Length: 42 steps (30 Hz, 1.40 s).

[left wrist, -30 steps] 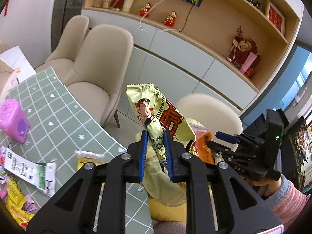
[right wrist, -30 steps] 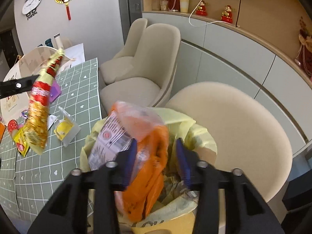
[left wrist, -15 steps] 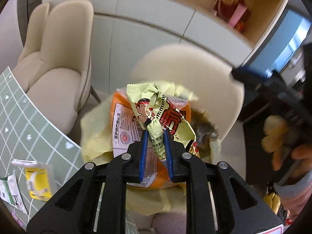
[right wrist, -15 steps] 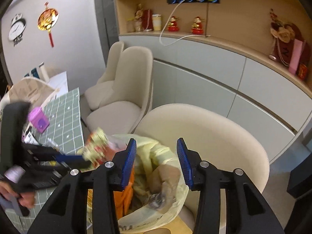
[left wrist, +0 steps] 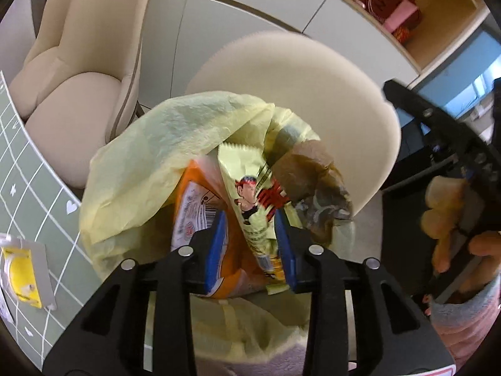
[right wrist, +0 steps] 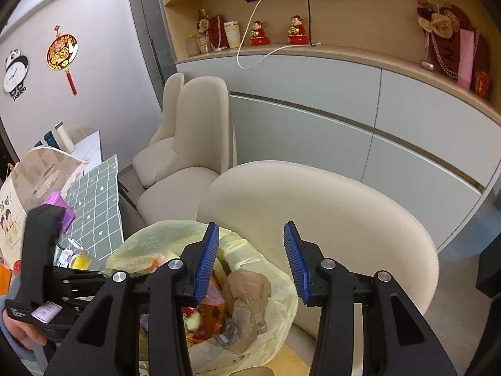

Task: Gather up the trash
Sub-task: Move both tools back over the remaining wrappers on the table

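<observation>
A trash bin lined with a pale yellow bag (left wrist: 175, 144) stands between the table and a round cream chair. My left gripper (left wrist: 250, 244) is open over its mouth. A yellow-green snack wrapper (left wrist: 250, 194) stands loose between the blue pads, beside an orange packet (left wrist: 191, 206) and a brown bag (left wrist: 313, 169) in the bin. My right gripper (right wrist: 250, 263) is open and empty above the bin (right wrist: 275, 307), and the left gripper (right wrist: 40, 275) shows at its left.
A green checked tablecloth (left wrist: 28, 194) with a yellow-and-white packet (left wrist: 22, 269) lies left of the bin. A pink box (right wrist: 59, 206) sits on the table. Cream chairs (right wrist: 194, 144) and a round chair back (right wrist: 344, 213) stand behind the bin.
My left gripper carried the yellow-green wrapper down into the bin and its jaws opened off it. My right gripper let go of the orange packet, rose and stays open.
</observation>
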Each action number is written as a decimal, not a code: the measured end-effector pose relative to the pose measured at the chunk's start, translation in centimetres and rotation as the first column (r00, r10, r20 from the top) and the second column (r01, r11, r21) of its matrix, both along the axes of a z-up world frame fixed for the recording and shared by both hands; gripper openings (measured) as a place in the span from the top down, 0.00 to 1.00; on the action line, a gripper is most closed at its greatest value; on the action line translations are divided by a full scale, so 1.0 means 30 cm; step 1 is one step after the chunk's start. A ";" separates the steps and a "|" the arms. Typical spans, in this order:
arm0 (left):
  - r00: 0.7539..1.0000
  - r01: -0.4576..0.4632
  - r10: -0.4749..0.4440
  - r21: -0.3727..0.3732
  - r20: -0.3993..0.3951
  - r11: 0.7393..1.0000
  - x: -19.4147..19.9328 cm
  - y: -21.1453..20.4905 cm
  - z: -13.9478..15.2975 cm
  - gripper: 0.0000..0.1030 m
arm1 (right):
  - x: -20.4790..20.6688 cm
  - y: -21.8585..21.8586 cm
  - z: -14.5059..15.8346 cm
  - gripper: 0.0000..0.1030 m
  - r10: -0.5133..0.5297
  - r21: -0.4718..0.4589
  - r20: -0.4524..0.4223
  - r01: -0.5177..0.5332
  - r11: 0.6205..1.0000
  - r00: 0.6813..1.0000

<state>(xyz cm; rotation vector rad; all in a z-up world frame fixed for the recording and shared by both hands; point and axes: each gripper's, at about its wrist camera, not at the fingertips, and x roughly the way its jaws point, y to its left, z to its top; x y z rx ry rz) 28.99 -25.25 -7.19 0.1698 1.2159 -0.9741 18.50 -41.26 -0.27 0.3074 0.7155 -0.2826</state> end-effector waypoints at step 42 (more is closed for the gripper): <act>0.278 -0.947 0.952 -0.128 0.128 0.293 -0.064 1.905 0.110 0.69 | 0.558 1.347 -0.012 0.48 0.772 -0.004 -0.028 -0.773 0.635 0.635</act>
